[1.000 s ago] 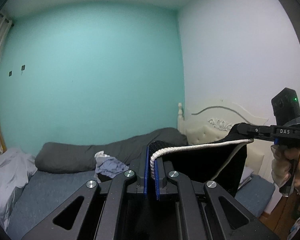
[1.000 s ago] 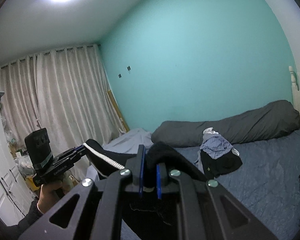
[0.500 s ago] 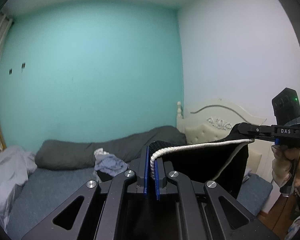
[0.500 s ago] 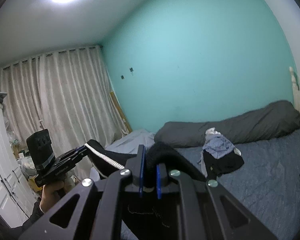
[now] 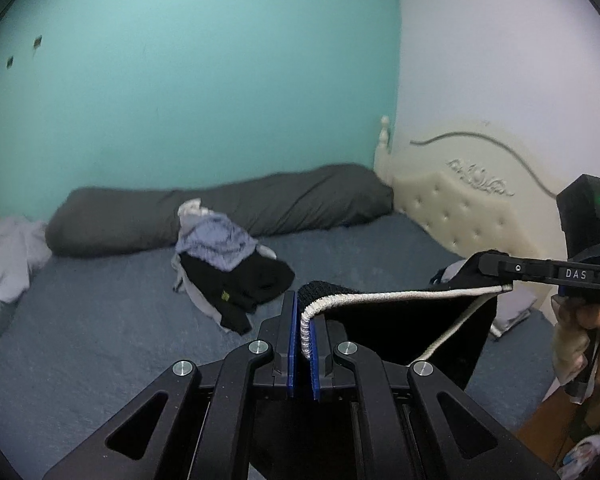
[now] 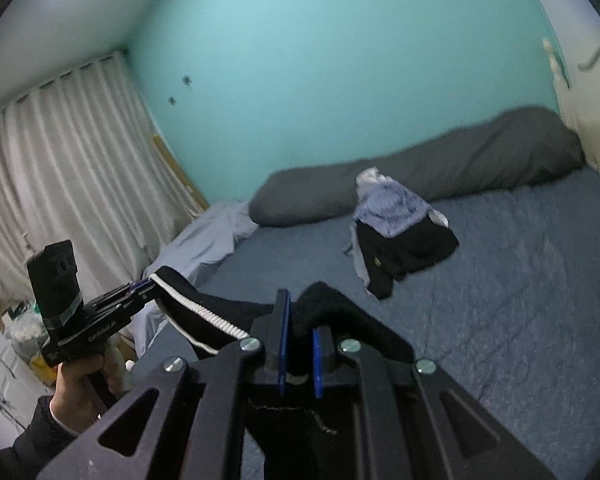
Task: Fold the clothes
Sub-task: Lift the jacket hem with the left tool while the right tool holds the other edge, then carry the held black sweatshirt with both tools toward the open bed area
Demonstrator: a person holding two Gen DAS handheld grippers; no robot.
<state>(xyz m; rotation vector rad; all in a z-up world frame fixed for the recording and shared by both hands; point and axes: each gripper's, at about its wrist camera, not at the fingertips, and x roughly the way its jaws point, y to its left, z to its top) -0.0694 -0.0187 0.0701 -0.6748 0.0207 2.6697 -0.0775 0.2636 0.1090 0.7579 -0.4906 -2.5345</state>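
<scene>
1. Left wrist view: the left gripper (image 5: 303,334) is pinched on the white-trimmed edge of the black garment (image 5: 400,320), its blue pads pressed close on the cord-like trim.
2. Right wrist view: the right gripper (image 6: 300,354) is clamped on a thick fold of the same garment (image 6: 332,308), its blue pads held a little apart by the bunched knit.
3. The garment hangs in the air between the two grippers. Its trimmed top edge is pulled nearly straight from one to the other, and the body drops below it, above the near part of the bed (image 5: 100,320).
4. What changed over the last second: both cameras have tipped downward. Far more of the bed now fills each view and less of the walls and ceiling, while the grip and the stretch of the trim look the same. That reads as the pair lowering or tilting the garment toward the mattress.
5. For the task, this suggests the garment is being brought down to be laid flat for folding; whether any fold is already in it cannot be told.
6. Farther out, a pile of clothes (image 5: 224,256) lies mid-bed in front of the grey bolster (image 5: 220,208), well apart from the held garment.
</scene>
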